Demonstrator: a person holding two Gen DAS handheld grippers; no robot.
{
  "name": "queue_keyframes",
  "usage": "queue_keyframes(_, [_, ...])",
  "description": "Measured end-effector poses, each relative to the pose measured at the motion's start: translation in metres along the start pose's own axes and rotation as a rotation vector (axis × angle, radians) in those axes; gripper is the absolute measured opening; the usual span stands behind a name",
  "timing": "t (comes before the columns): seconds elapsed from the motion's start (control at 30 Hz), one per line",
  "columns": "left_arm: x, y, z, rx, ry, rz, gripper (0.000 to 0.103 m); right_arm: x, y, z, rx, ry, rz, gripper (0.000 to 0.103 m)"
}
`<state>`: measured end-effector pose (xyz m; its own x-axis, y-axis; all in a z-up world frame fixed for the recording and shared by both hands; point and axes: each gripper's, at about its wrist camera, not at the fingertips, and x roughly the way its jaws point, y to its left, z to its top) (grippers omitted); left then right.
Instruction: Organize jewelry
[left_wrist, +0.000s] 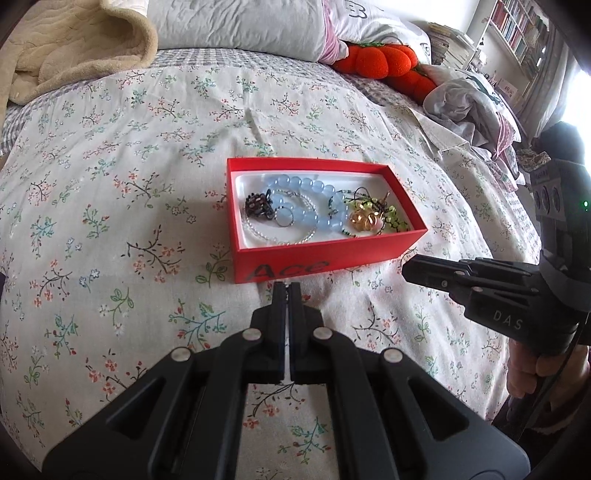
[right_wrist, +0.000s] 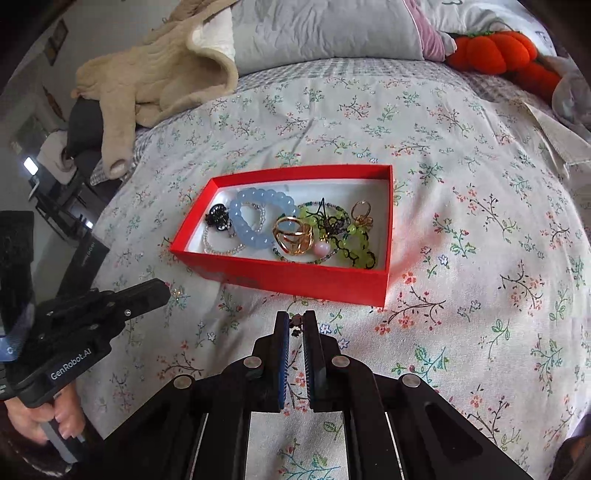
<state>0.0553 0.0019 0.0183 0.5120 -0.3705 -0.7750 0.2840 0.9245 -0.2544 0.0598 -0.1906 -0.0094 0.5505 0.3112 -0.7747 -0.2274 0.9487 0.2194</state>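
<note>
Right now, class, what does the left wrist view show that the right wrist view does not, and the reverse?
Left wrist only: readable black "Ace" lettering on the near wall of the red box, and a bookshelf. Right wrist only: a small dark trinket pinched in the jaws of the right gripper. Both: the red box, its blue bead bracelet, gold ring and the orange plush pumpkin.

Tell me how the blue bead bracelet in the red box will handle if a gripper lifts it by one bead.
The blue bead bracelet would probably sag into a dangling loop, being separate round beads on a string. The glossy beads may slip between fingers. It overlaps the clear bead strand and lies against the gold ring, so neighbours could drag along.
</note>
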Motion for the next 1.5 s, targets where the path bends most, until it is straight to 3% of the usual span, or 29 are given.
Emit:
queue_keyframes(0.23, [0.003,-0.013,0.023,-0.009,-0.051,-0.049,0.002,-0.012,-0.011,0.018,0.043,-0.053,-0.009,0.007])
queue_keyframes(0.6, [0.033,-0.019,0.048,-0.055,-0.051,-0.069,0.002,0.003,-0.023,0.036,0.078,-0.042,0.002,0.008])
queue_keyframes(0.67, [0.036,-0.018,0.050,-0.068,-0.045,-0.068,0.009,0.008,-0.025,0.037,0.090,-0.031,0.004,0.009])
queue_keyframes(0.73, [0.036,-0.018,0.050,-0.069,-0.050,-0.051,0.032,0.010,-0.027,0.039,0.099,-0.019,0.010,0.012])
queue_keyframes(0.9, [0.030,-0.016,0.051,-0.068,-0.059,-0.022,0.039,0.006,-0.031,0.043,0.111,-0.035,0.002,0.013])
queue_keyframes(0.97, [0.025,-0.016,0.050,-0.063,-0.065,0.003,0.045,0.003,-0.033,0.042,0.120,-0.040,0.000,0.014])
queue_keyframes(1.03, [0.021,-0.015,0.048,-0.060,-0.062,0.034,0.057,-0.001,-0.037,0.040,0.146,-0.033,0.008,0.016])
queue_keyframes(1.13, [0.017,-0.012,0.042,-0.076,-0.039,0.108,0.067,-0.011,-0.039,0.034,0.154,-0.026,-0.010,0.024])
queue_keyframes(1.2, [0.015,-0.008,0.037,-0.089,-0.022,0.161,0.073,-0.018,-0.042,0.030,0.165,-0.031,-0.026,0.037])
queue_keyframes(1.23, [0.013,-0.007,0.033,-0.090,-0.016,0.191,0.078,-0.023,-0.043,0.028,0.178,-0.040,-0.031,0.057])
queue_keyframes(1.27, [0.012,-0.006,0.030,-0.088,-0.009,0.222,0.080,-0.027,-0.045,0.025,0.190,-0.051,-0.039,0.066])
queue_keyframes(1.37, [0.007,-0.006,0.019,-0.074,0.019,0.295,0.084,-0.035,-0.046,0.016,0.210,-0.041,-0.067,0.067])
queue_keyframes(1.4, [0.006,-0.006,0.015,-0.073,0.029,0.309,0.091,-0.038,-0.047,0.012,0.221,-0.036,-0.070,0.069])
queue_keyframes(1.43, [0.004,-0.006,0.012,-0.074,0.034,0.318,0.100,-0.040,-0.047,0.007,0.229,-0.030,-0.075,0.075])
queue_keyframes(1.5, [0.000,-0.007,0.006,-0.075,0.046,0.327,0.103,-0.044,-0.044,-0.001,0.230,-0.022,-0.097,0.085])
